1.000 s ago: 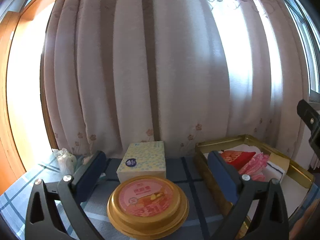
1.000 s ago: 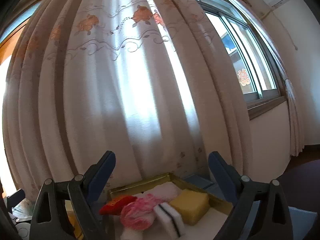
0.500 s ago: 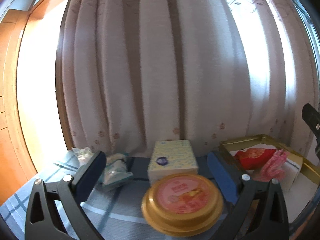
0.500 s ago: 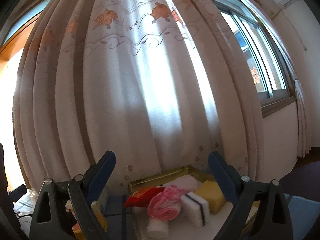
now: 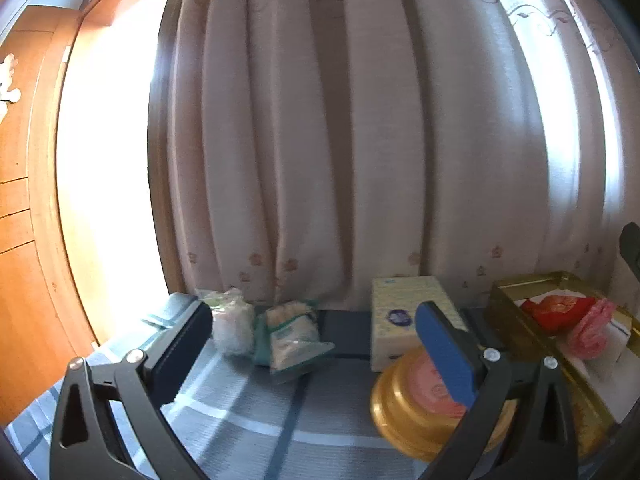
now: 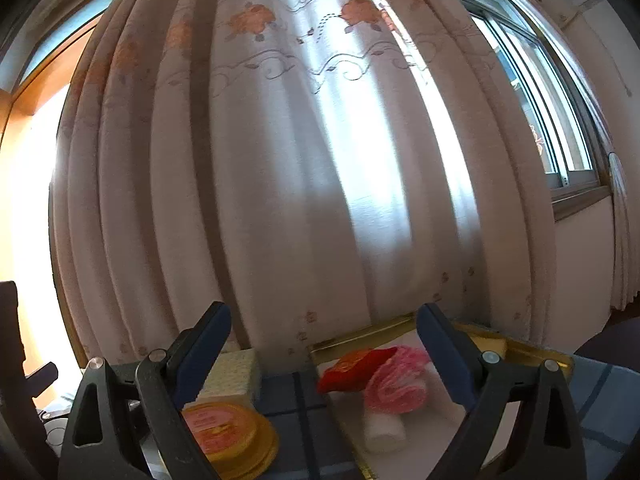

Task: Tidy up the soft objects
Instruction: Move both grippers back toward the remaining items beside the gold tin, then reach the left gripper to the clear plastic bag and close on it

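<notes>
My left gripper [image 5: 316, 344] is open and empty above the blue checked tablecloth. Beyond it lie two soft packs: a clear white bag [image 5: 230, 324] and a green-edged pack [image 5: 290, 334]. A gold tray [image 5: 516, 328] at the right holds a red pouch [image 5: 556, 312] and a pink puff [image 5: 590, 334]. My right gripper [image 6: 324, 354] is open and empty, held in front of the same tray [image 6: 356, 342], with the red pouch [image 6: 352, 368], the pink puff [image 6: 396, 384] and a white roll [image 6: 384, 430] inside.
A pale tissue box [image 5: 404, 308] stands behind a round gold tin with a pink lid [image 5: 416, 404]; both also show in the right wrist view, box [image 6: 236, 376] and tin [image 6: 224, 428]. A curtain [image 5: 340, 140] hangs behind the table. A wooden cabinet [image 5: 20, 240] stands left.
Both views have swung left. The two soft packs have come into the left wrist view and the tray has slid to the right. The tin and tissue box have entered the right wrist view.
</notes>
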`<move>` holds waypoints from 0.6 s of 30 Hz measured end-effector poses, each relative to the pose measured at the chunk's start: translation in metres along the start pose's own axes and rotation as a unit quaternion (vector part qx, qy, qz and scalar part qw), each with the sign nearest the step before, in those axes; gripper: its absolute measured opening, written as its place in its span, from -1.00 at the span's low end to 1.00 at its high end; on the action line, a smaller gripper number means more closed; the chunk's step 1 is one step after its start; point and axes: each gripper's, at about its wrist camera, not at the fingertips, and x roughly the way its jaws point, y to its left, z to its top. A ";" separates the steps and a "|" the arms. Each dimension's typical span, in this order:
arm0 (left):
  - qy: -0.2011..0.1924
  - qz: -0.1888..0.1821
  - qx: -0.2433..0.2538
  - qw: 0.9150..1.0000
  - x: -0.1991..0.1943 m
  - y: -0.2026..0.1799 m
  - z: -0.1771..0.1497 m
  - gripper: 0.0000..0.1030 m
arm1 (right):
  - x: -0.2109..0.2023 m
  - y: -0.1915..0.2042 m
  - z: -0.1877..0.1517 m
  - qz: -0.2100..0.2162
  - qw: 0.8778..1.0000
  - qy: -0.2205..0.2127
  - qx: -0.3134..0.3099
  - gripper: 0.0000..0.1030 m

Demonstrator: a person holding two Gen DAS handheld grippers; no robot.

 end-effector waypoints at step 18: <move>0.025 0.065 -0.015 0.997 0.029 0.093 0.002 0.99 | 0.010 0.091 -0.019 0.073 0.995 0.052 -0.039 0.85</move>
